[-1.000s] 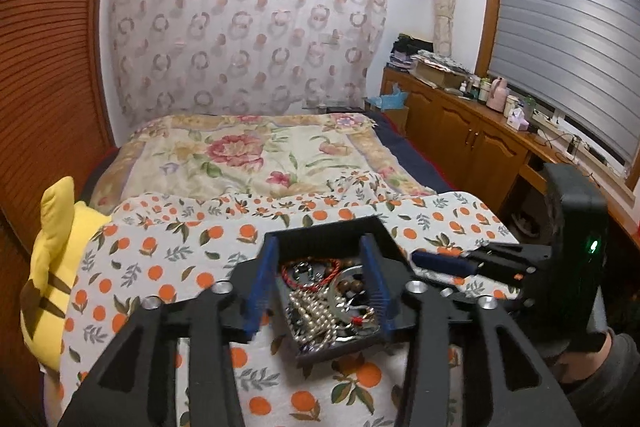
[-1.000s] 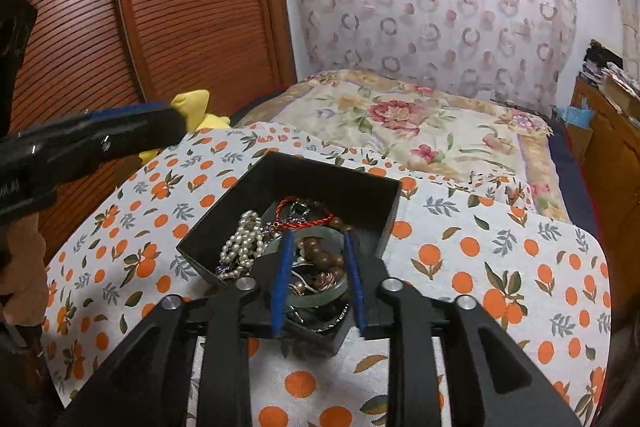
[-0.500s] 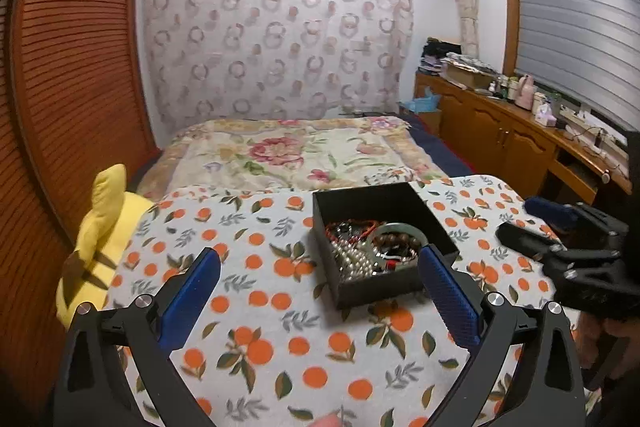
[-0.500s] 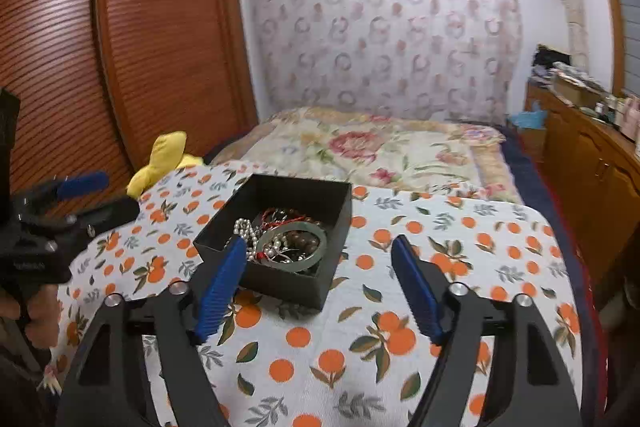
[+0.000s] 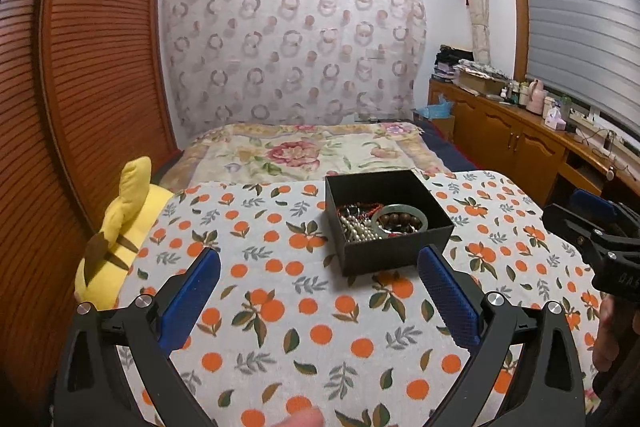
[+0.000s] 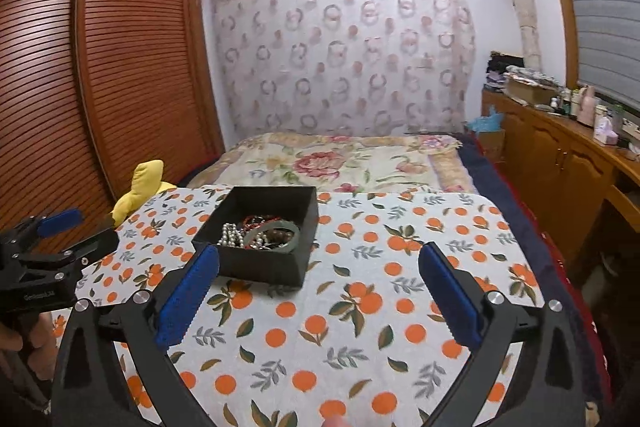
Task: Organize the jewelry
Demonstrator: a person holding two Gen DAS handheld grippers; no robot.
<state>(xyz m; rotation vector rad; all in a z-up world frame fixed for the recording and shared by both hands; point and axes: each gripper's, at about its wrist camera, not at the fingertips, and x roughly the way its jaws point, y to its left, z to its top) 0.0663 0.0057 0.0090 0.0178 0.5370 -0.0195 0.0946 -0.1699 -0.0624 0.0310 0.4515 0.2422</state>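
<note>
Both grippers have backed off the box since a second ago, when their jaws closed round its walls. The left gripper gapes empty; the right gripper is opening, nothing between its pads. The box sits on the cloth at one o'clock of the left gripper, jewelry heaped inside. Judged best: sink one jaw inside the bangle, lift slowly so strands don't snag.

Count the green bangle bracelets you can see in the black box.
1. A pale green, smooth ring-shaped bangle lies inside the open black cardboard box, toward its right side beside the white pearl strand, resting on dark brown beads. Others may be buried under the tangle.
</note>
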